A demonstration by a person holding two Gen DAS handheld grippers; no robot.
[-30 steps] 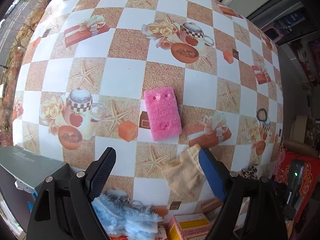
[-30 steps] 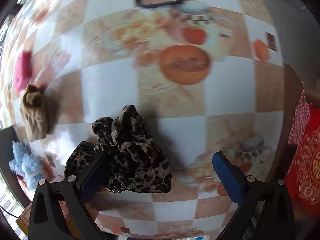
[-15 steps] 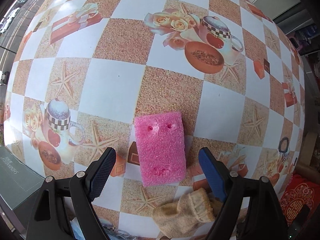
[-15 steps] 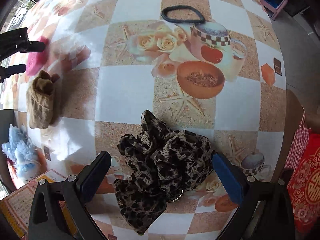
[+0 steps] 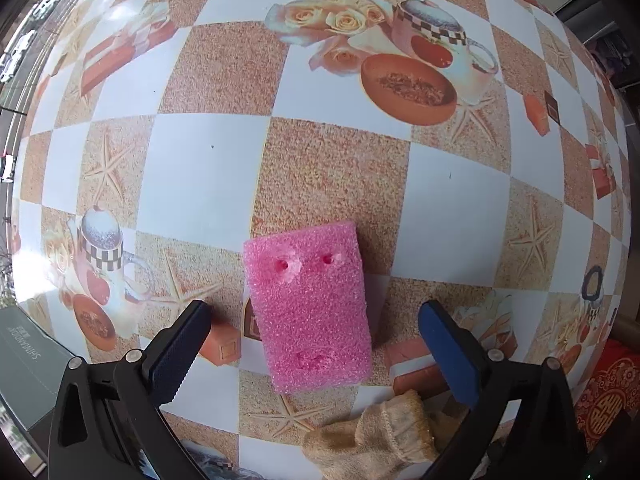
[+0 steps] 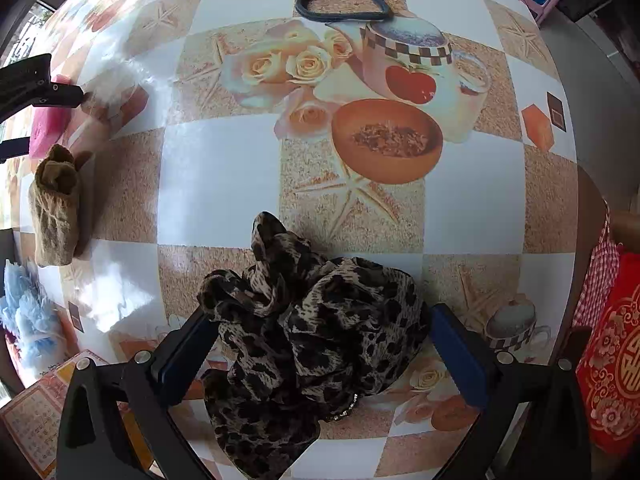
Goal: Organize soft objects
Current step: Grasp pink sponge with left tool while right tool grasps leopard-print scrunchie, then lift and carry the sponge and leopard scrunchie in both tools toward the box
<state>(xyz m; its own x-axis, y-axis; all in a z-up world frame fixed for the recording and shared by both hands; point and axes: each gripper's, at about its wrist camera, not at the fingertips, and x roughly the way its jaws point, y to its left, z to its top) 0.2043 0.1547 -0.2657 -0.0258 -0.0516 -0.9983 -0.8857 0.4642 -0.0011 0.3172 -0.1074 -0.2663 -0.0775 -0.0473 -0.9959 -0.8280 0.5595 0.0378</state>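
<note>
A pink sponge [image 5: 308,308] lies flat on the checked tablecloth [image 5: 200,176]. My left gripper [image 5: 314,312] points down over it, its jaws opening wide, and both fingers stand clear of the sponge's sides. A beige sock [image 5: 372,436] lies just below it, near the right finger. In the right wrist view a crumpled leopard-print scarf [image 6: 312,340] fills the gap of my right gripper [image 6: 318,316], which is open wide; the cloth's edges brush both pads. The sock [image 6: 56,208], the sponge [image 6: 48,128] and the left gripper's fingers [image 6: 40,84] show at the far left.
A black hair band [image 6: 344,4] lies at the far side of the table. A fluffy blue item [image 6: 24,312] and a printed box [image 6: 36,412] sit at the lower left. A grey box [image 5: 24,368] is beside the table. Red patterned cloth [image 6: 616,360] hangs past the right edge.
My left gripper has sunk toward the sponge, which now lies between its fingers, and the fingers have spread. The scarf has come from beside the right gripper's left finger into the gap between its fingers.
</note>
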